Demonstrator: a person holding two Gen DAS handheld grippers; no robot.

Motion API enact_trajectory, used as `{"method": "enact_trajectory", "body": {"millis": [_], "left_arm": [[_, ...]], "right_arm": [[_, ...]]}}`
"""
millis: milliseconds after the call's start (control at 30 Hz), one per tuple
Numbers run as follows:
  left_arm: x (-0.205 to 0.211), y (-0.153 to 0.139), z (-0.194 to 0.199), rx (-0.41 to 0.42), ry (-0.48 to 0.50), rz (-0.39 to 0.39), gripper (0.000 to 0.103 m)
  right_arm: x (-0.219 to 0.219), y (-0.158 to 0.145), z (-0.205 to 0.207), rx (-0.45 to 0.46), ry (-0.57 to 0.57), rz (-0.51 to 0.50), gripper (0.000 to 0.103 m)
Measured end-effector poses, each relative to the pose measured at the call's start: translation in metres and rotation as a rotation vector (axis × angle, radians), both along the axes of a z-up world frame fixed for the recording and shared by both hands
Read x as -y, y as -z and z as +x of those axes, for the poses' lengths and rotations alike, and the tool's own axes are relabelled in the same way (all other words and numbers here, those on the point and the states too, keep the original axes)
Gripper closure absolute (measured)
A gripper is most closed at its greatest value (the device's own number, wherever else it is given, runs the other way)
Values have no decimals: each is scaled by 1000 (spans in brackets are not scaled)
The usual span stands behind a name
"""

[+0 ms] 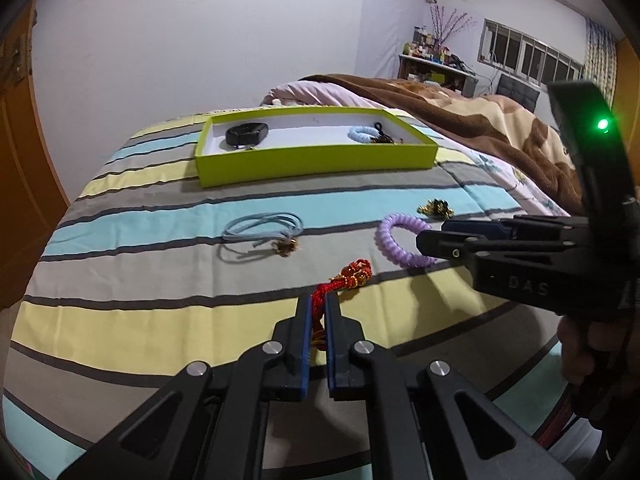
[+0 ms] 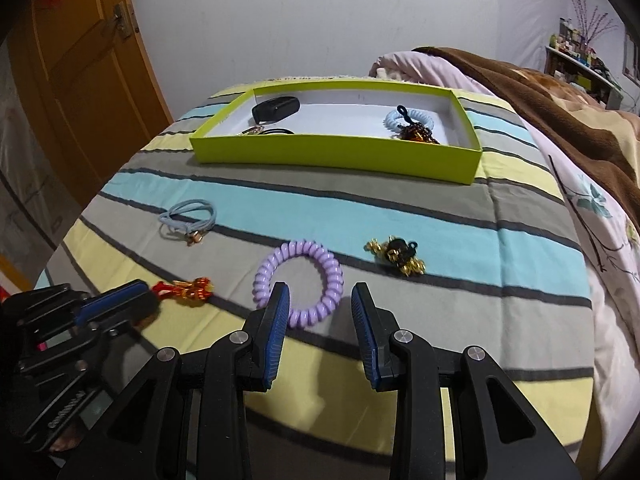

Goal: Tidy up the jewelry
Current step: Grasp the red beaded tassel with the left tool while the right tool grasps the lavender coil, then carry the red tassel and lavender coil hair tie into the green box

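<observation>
My left gripper [image 1: 319,303] is shut on the red cord of a red-and-gold bracelet [image 1: 354,274], whose beaded end lies on the striped bedspread just past the fingertips. In the right wrist view the same bracelet [image 2: 188,290] sticks out of the left gripper [image 2: 146,300] at the lower left. A purple coil band [image 2: 300,276] lies flat on the bed. My right gripper [image 2: 320,288] stands open over its near arc, which sits between the fingers without either pad pressing on it. The left wrist view has the right gripper [image 1: 430,236] at the band's [image 1: 394,240] right side.
A lime-green box [image 1: 316,160] [image 2: 332,156] at the back holds a black item [image 2: 276,108], a light blue coil [image 2: 408,118] and a brown beaded piece [image 2: 418,134]. A blue cord bracelet [image 2: 188,214] and a gold-and-black charm [image 2: 398,256] lie loose. A brown blanket [image 2: 560,112] is heaped at the right.
</observation>
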State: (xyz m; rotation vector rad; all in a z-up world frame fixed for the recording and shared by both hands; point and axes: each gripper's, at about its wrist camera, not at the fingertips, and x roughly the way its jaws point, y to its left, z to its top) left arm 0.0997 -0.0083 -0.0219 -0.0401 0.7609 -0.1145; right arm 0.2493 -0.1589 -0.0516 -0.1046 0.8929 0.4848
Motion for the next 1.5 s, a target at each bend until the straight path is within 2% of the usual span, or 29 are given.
{"method": "enact_trajectory", "body": {"millis": [167, 233, 433, 933, 1200, 1500], "left_arm": [[-11, -5, 2, 13, -22, -20, 97], [-13, -7, 2, 18, -27, -27, 97], [-14, -12, 2, 32, -27, -33, 97], [-14, -39, 14, 95, -19, -9, 97], [-14, -52, 44, 117, -24, 6, 97], [-15, -67, 93, 145, -24, 30, 97]], "right_arm": [[-7, 4, 6, 6, -5, -57, 91], [-10, 4, 5, 15, -10, -70, 93], [-7, -2, -1, 38, -14, -52, 94], [6, -41, 1, 135, 9, 7, 94], [12, -59, 22, 176, 25, 22, 94], [18, -73, 75, 202, 53, 32, 94]]}}
